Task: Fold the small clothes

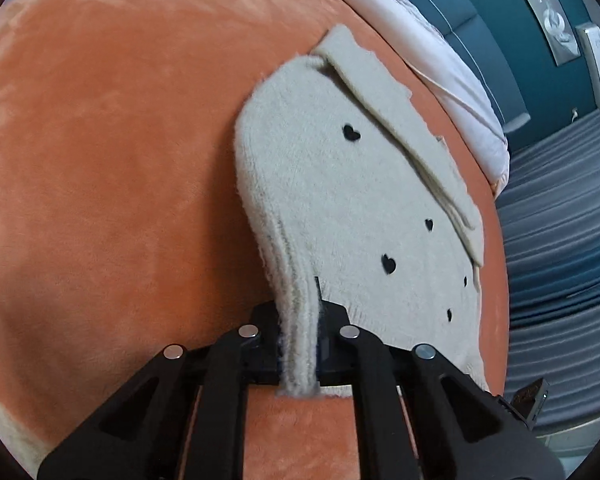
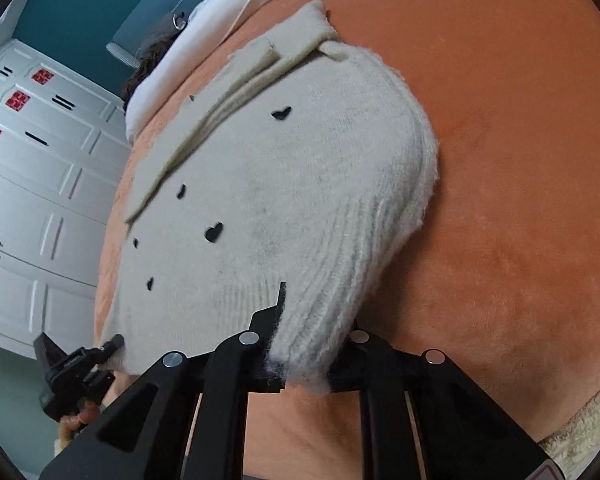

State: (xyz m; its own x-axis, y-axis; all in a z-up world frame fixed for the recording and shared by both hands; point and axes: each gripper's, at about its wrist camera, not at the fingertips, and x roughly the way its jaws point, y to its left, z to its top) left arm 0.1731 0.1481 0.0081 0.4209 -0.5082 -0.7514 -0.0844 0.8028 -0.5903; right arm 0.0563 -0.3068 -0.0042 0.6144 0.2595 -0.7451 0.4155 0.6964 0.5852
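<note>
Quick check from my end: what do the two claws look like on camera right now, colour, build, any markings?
Both are matte black plastic. Each claw, left and right, has angular linkage bars with triangular cut-outs, joined by round silver pins. The fingers are flat black plates. A pinkish label edge shows at the right claw's lower corner. In the right view, the left claw appears black too. No cables or sleeves visible.

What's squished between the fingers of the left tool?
A folded edge of the cream sweater, pinched by the left tool, seen in the left wrist view.
</note>
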